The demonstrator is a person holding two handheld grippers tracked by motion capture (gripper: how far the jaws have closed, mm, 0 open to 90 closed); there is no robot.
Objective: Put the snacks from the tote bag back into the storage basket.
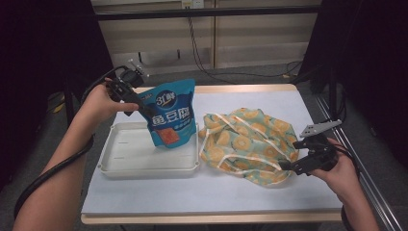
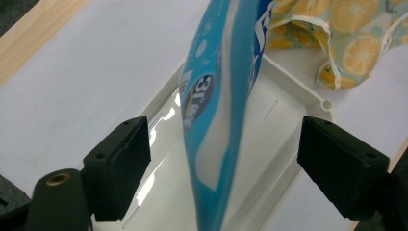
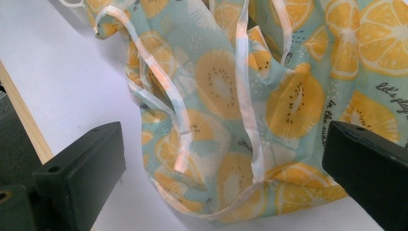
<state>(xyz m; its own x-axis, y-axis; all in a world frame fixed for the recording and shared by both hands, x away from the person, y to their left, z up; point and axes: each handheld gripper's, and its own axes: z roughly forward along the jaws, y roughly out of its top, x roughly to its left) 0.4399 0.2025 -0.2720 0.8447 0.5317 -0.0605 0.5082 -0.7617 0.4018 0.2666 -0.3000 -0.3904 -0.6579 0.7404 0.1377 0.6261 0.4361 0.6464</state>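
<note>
A blue snack pouch (image 1: 171,115) stands upright, leaning a little, at the far right of the white tray (image 1: 125,154). My left gripper (image 1: 144,113) is at the pouch's upper left edge. In the left gripper view the pouch (image 2: 216,120) shows edge-on between the jaws of my left gripper (image 2: 223,159), which are wide open with a gap on both sides. A crumpled cloth bag with an orange-slice print (image 1: 245,139) lies right of the tray. My right gripper (image 1: 288,166) is open at its near right edge, and the bag's fabric (image 3: 216,86) lies just ahead of the jaws (image 3: 221,168).
A white mat (image 1: 211,192) covers the wooden table (image 1: 211,217). The tray's left half is bare. Black cables (image 1: 202,53) run across the floor behind the table. A dark metal frame (image 1: 332,86) stands at the right.
</note>
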